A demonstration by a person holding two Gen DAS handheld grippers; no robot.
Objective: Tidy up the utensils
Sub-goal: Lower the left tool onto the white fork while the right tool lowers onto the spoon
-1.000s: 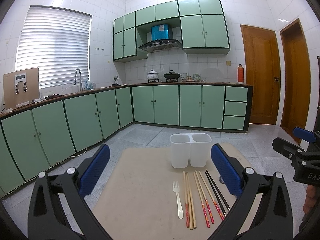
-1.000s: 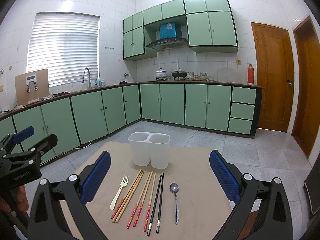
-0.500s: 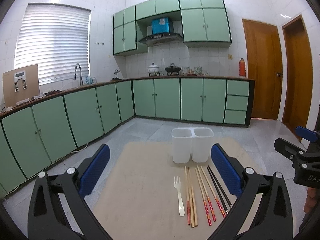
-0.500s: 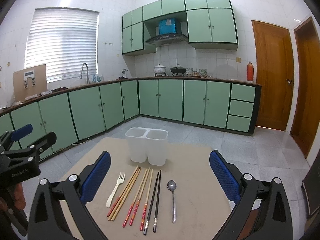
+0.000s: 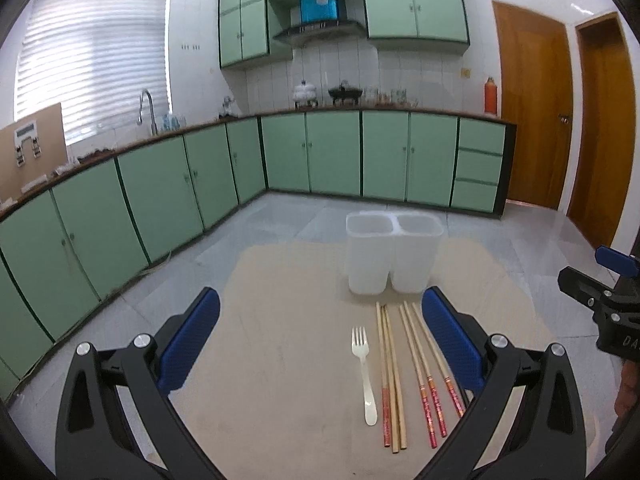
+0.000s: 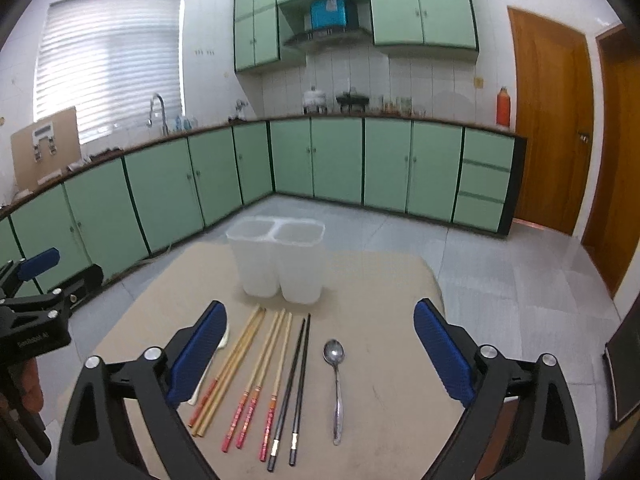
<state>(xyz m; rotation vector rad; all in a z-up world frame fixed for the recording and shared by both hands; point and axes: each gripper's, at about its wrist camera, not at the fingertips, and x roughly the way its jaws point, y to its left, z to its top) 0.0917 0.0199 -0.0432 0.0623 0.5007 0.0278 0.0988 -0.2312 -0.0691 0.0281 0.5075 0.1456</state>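
A white two-compartment holder (image 5: 394,256) (image 6: 280,264) stands empty at the far side of the beige table (image 5: 280,360). In front of it lie a white fork (image 5: 364,368), plain wooden chopsticks (image 5: 390,376) (image 6: 228,372), red-patterned chopsticks (image 5: 424,376) (image 6: 260,380), black chopsticks (image 6: 296,384) and a metal spoon (image 6: 336,388). My left gripper (image 5: 320,308) hovers open above the fork and wooden chopsticks. My right gripper (image 6: 320,316) hangs above the black chopsticks and spoon. Its jaws are wide and closing, with nothing between them. In the right wrist view its left finger hides most of the fork.
The table stands in a kitchen with green cabinets (image 5: 160,208) along the left and back walls. Two wooden doors (image 5: 532,108) are at the right. Grey tiled floor surrounds the table. Bare tabletop lies left of the fork and right of the spoon.
Both grippers have moved forward and down toward the table and tipped lower. The utensils and holder look larger and closer. Nothing on the table has moved.
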